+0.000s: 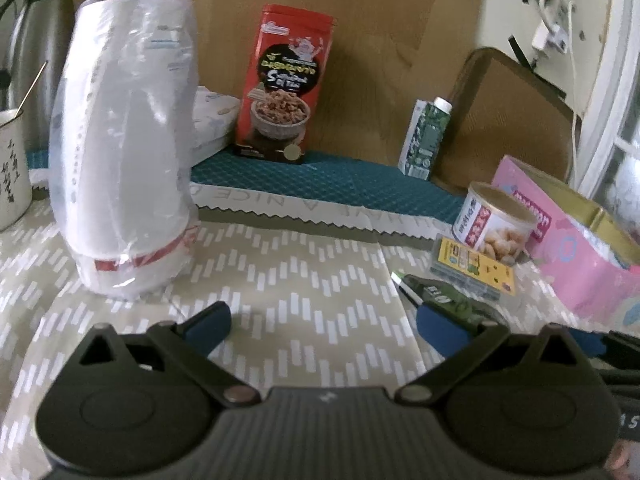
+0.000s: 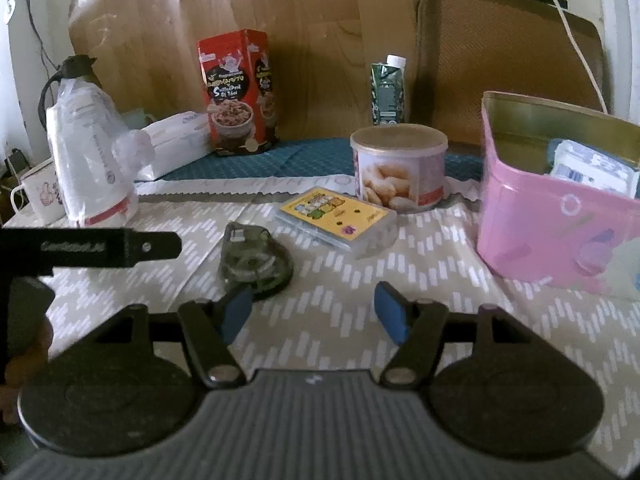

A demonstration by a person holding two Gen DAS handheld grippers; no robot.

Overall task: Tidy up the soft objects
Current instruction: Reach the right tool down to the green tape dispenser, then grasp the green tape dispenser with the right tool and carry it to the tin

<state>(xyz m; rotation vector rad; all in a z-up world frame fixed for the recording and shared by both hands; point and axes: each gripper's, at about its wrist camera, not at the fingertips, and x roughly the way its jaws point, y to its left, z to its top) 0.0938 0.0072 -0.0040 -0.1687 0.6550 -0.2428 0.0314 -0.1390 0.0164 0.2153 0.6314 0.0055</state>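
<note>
Two grippers hover over the desk [image 2: 328,320], both with fingers spread and nothing between them. Far left, the bagged cup stack [image 1: 124,152] stands upright, ahead and left of the left gripper [image 1: 324,326], the nearer one. Rightward, the right gripper [image 2: 316,314] faces a dark pouch [image 2: 254,260], with the pink box [image 2: 560,232] far right.

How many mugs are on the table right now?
2. A cream mug with black writing stands at the far left beside the bagged cup stack; a white mug sits behind that stack. Others may be hidden.
</note>
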